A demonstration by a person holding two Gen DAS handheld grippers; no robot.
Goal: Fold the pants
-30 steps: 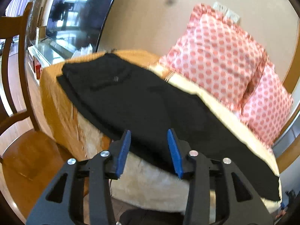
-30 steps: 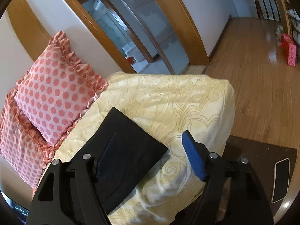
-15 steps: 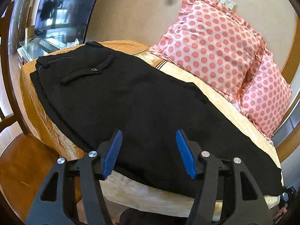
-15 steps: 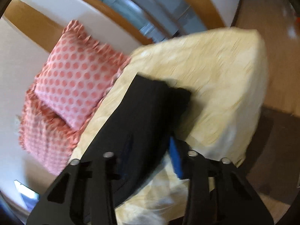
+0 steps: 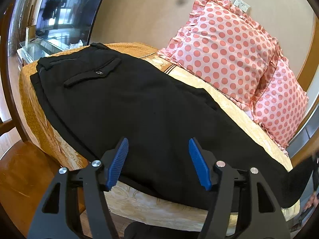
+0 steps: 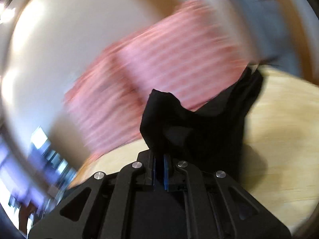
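Black pants (image 5: 139,107) lie folded lengthwise on a yellow-covered sofa seat (image 5: 229,107), waistband and back pocket at the far left, leg ends at the right. My left gripper (image 5: 157,161) is open and empty, its blue pads hovering over the pants' near edge around mid-leg. My right gripper (image 6: 160,166) is shut on the pants' leg end (image 6: 191,127) and holds it lifted off the seat; that view is heavily blurred.
Two pink polka-dot pillows (image 5: 225,49) lean against the wall behind the pants. A wooden chair (image 5: 22,171) stands at the left front. A dark TV screen (image 5: 65,12) is at the far left. The sofa's front edge (image 5: 159,205) drops off below the gripper.
My right gripper closed on the leg end and lifted it, swinging fast. My left gripper opened wider and moved closer over the pants.
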